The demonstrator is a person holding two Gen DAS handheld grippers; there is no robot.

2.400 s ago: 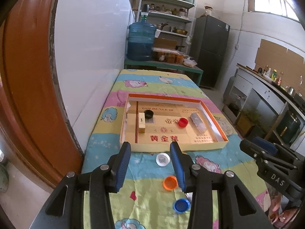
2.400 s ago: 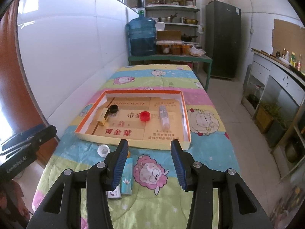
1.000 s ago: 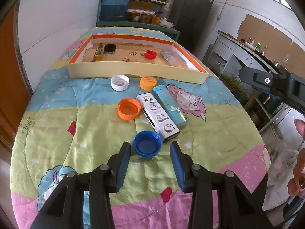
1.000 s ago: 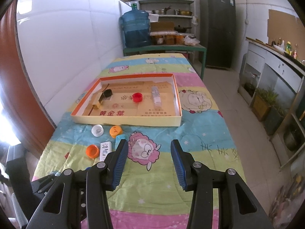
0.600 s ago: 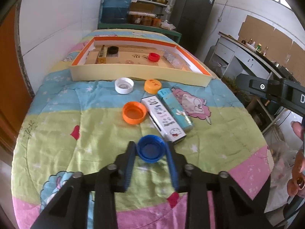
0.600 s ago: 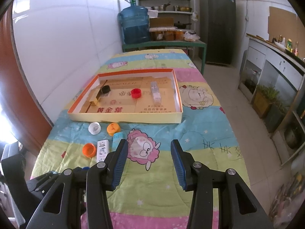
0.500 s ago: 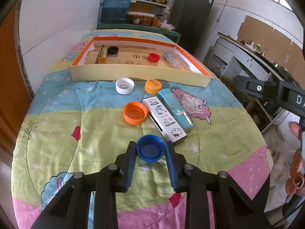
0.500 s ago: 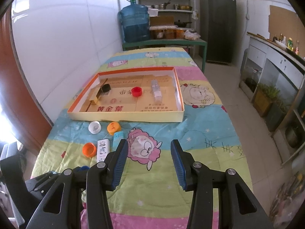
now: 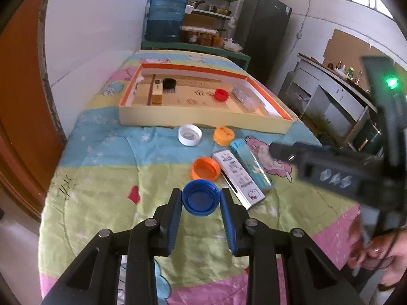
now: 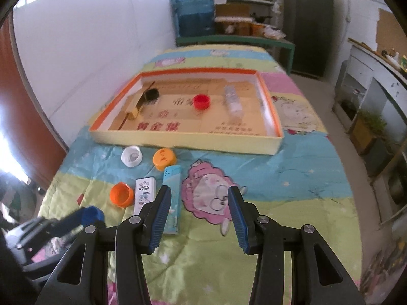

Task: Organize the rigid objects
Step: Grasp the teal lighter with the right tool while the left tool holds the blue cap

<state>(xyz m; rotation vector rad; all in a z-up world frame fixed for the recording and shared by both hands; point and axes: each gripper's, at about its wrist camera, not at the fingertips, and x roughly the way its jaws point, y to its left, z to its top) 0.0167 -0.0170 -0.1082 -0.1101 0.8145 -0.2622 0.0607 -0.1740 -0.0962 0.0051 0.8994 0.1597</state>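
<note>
My left gripper [image 9: 201,202] is shut on a blue bottle cap [image 9: 201,197], held open side up just above the quilt; the cap [image 10: 92,214] also shows at the lower left of the right wrist view. My right gripper [image 10: 199,193] is open with nothing between its fingers, hovering over the pink sheep print beside a teal box [image 10: 173,178]. On the quilt lie a white box [image 9: 237,178], an open orange cap [image 9: 205,169], a flat orange cap [image 9: 223,134] and a white cap [image 9: 190,134]. Behind them stands the orange-rimmed tray [image 9: 203,122].
The tray holds a black cap [image 9: 169,84], a red cap [image 9: 220,94], a small yellow box [image 9: 157,94] and a clear wrapped item [image 9: 244,97]. A white wall runs along the left. A hand [image 9: 376,254] shows at the right edge, and cabinets stand beyond the table.
My left gripper closed on the blue cap and lifted it slightly. My right gripper dropped lower and nearer to the boxes and caps.
</note>
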